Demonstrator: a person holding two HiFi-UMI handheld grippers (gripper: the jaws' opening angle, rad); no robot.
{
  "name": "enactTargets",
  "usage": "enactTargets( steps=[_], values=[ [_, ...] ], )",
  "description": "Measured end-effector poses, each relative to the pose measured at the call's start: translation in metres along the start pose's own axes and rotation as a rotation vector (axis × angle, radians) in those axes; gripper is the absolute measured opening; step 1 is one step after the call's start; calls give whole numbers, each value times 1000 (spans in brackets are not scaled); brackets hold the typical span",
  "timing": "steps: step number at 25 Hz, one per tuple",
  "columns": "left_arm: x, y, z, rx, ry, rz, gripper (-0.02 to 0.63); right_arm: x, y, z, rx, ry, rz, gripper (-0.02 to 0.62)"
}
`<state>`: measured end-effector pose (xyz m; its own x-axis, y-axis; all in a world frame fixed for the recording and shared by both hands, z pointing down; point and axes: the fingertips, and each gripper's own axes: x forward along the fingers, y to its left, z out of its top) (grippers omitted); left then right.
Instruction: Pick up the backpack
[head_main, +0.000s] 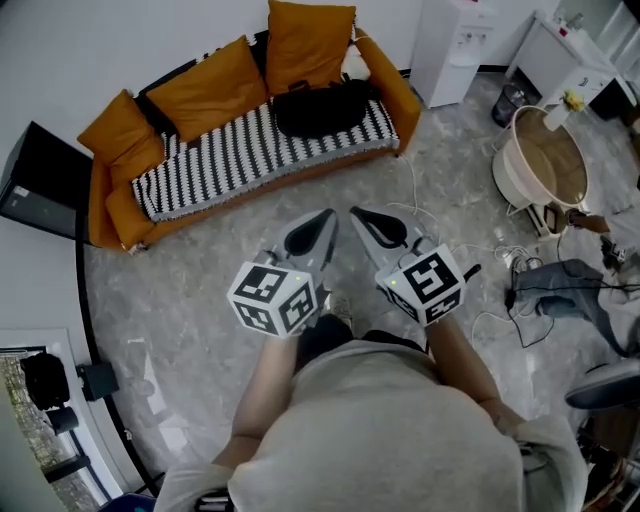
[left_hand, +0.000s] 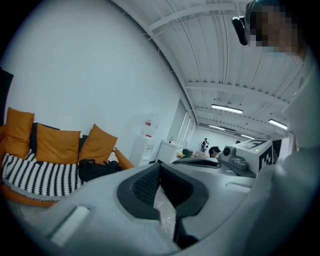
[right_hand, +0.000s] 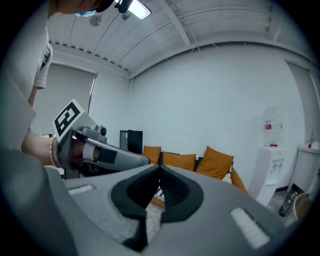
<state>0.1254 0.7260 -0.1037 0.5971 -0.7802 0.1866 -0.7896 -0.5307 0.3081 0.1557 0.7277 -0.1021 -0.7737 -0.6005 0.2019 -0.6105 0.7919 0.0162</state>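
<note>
Both of my tongs are shut with nothing between their jaws: the left gripper (head_main: 322, 222) and the right gripper (head_main: 362, 220) hang side by side in front of me, above the grey floor (head_main: 200, 300). The backpack (head_main: 320, 108) is well apart from them. It lies on the striped seat of the orange sofa (head_main: 398, 98), at the end nearest the white water dispenser (head_main: 450, 45), up against the back cushions (head_main: 308, 42).

It is black and slumped low and wide, so I judge it soft fabric that will sag and fold when lifted. I cannot tell how full or heavy it is. The cloth should not be slippery or fragile, but a pinch on loose fabric could slide or let the bag swing.

I would rather take a top handle or a shoulder strap, where the material is doubled and stiff. From here I cannot make out where those lie. I must open the jaws before reaching in, and two holds should keep it level.
</note>
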Motion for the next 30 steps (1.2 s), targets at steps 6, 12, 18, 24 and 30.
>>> enactTargets(
  steps=[6,12,18,24,30],
  values=[
    [21,37,11,-5,10,-41,5,41,-14,6,-34,23,-25,3],
    [30,59,12,-28,25,-57,5,59,-24,5,-46,62,-66,3],
    [44,80,11,-76,35,-42,5,73,-32,5,-55,83,-45,3],
    [70,103,13,-101,50,-28,5,106,-60,4,-46,92,-24,3],
    [117,149,39,-113,36,4,5,154,-111,19,-52,86,0,3]
  ],
)
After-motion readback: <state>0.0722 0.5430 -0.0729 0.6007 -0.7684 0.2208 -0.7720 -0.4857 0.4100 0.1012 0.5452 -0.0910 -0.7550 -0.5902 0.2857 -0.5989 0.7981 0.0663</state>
